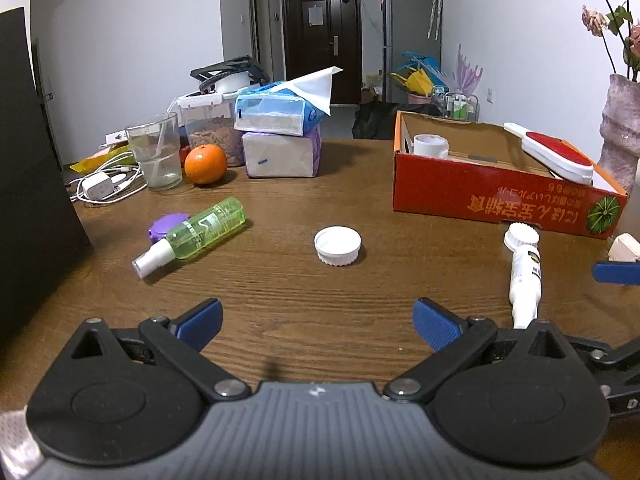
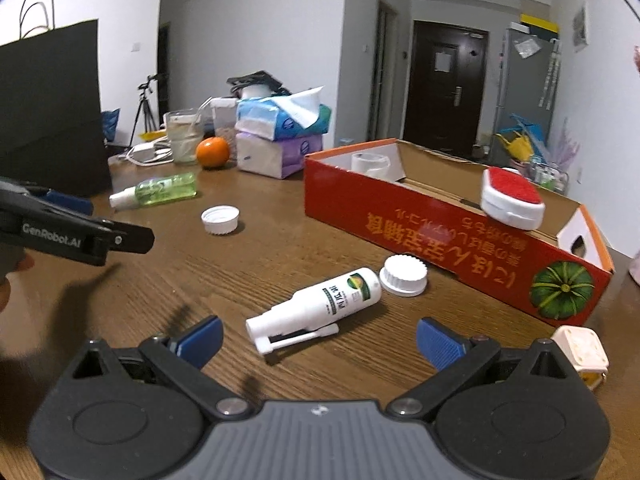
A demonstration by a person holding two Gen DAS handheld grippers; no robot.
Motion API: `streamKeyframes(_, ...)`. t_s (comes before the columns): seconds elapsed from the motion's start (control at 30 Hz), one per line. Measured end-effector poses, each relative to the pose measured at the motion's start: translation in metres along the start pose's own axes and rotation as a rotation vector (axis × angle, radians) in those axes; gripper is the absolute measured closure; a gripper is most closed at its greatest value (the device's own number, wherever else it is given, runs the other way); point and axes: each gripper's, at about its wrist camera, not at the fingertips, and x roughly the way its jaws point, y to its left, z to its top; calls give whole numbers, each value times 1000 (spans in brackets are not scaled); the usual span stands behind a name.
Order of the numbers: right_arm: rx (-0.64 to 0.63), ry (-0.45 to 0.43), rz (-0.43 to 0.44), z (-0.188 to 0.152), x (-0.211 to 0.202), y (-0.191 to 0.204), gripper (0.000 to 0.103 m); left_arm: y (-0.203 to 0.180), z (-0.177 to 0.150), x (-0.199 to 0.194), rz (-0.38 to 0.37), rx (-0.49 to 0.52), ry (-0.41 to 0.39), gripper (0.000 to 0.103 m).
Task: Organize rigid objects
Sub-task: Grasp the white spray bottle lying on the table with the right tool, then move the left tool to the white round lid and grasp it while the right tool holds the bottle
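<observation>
A red cardboard box [image 1: 500, 188] [image 2: 440, 232] stands on the wooden table with a white cup [image 1: 430, 146] and a red-and-white lint brush [image 1: 556, 156] [image 2: 512, 196] in it. A white spray bottle [image 2: 320, 304] [image 1: 524, 280] lies near the box beside a white lid [image 2: 404, 274]. A second white lid [image 1: 338, 246] [image 2: 220, 219] and a green spray bottle [image 1: 196, 232] [image 2: 160, 190] lie farther left. My left gripper [image 1: 318, 320] is open and empty, short of the lid. My right gripper [image 2: 320, 338] is open around the white bottle's nozzle end.
An orange [image 1: 206, 164], a glass [image 1: 156, 156], tissue packs [image 1: 280, 140], a charger with cable [image 1: 100, 186] and a purple lid [image 1: 166, 226] stand at the back left. A black bag [image 1: 32, 184] is at the left. A cream cube [image 2: 580, 350] lies at the right.
</observation>
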Motion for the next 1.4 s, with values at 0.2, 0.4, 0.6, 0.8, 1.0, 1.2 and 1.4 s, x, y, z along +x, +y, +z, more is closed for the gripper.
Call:
streamKeyframes(0.2,-38,36,-9,6,24,-5,0,-3,-2,4,0,13,13,0)
streamKeyframes(0.4,-57,46,3,13,42,-12,1,-1,-2,8,-9,7,28,0)
streamKeyframes(0.6,-42,66,11,20,60,-17,1,1,-1,13,-14,0,41,0)
streamKeyframes(0.8,2,73,7,23,67,-22,1,3,-1,17,-19,-9,54,0)
streamKeyframes(1.0,61,84,-32,25,71,-20,1,5,0,19,-20,-15,57,0)
streamKeyframes(1.2,126,119,-83,26,78,-15,6,5,2,20,-21,-18,50,0)
streamKeyframes(1.4,148,90,-123,24,69,-11,6,6,7,28,-26,-20,44,0)
